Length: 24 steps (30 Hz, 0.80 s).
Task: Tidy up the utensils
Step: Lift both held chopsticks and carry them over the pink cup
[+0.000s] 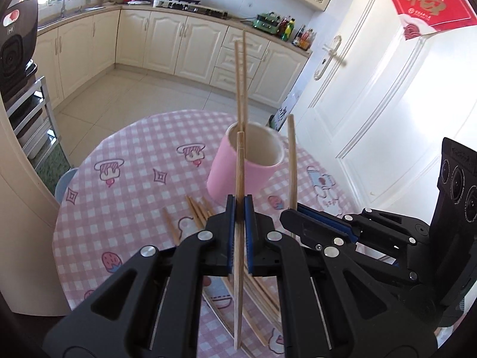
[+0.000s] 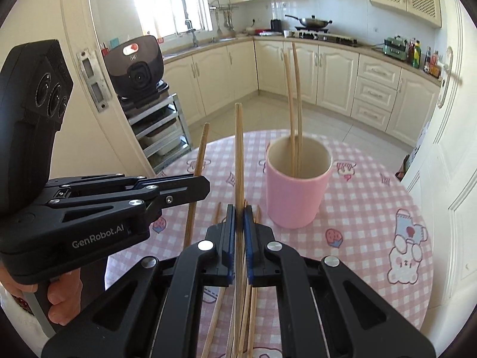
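Round table [image 2: 372, 185], pink check cloth. Pink cup [image 2: 295, 197] at 1 o'clock from right gripper [image 2: 239, 217], two chopsticks [image 2: 293, 104] already standing inside.

Left gripper [image 1: 239, 208]: jaws clamped on one chopstick [image 1: 239, 164], near upright. Right gripper: jaws clamped on another chopstick [image 2: 238, 149].

Loose chopsticks [image 1: 196, 211] lying on cloth at 10 o'clock from left gripper.

Handling, judged: light, stiff, thin, smooth; likely pivots in pads. Grip mid-length.

Hidden: rest of pile under gripper bodies, count unclear; cup base interior unseen.
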Available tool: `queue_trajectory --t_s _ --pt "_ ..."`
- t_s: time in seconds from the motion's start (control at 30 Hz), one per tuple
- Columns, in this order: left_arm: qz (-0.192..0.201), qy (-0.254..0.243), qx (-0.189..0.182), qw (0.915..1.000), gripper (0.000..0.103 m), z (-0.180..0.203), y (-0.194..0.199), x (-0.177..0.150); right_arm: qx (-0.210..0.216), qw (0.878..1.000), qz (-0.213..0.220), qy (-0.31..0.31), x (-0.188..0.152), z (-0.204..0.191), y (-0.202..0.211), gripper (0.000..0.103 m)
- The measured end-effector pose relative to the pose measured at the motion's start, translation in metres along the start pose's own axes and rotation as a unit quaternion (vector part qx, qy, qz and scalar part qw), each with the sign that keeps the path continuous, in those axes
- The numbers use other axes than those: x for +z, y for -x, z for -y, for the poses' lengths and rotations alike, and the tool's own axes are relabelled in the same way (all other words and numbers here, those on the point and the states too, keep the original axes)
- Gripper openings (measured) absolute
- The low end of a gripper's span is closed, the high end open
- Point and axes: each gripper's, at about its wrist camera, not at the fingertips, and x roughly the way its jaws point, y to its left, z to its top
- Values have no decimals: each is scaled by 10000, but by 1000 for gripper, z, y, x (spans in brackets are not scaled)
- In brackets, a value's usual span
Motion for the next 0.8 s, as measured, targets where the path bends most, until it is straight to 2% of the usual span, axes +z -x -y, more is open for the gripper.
queue_trajectory --t_s 0.23,0.53,0.8 --pt "579 -153 -87 9982 6 17 27 13 -141 9992 363 50 13 -4 14 4" --pt "1415 -328 -31 9894 6 38 53 41 -472 9948 898 52 40 7 37 4" --pt "1687 -309 76 9851 6 53 54 72 -863 9865 1390 -89 66 19 47 4"
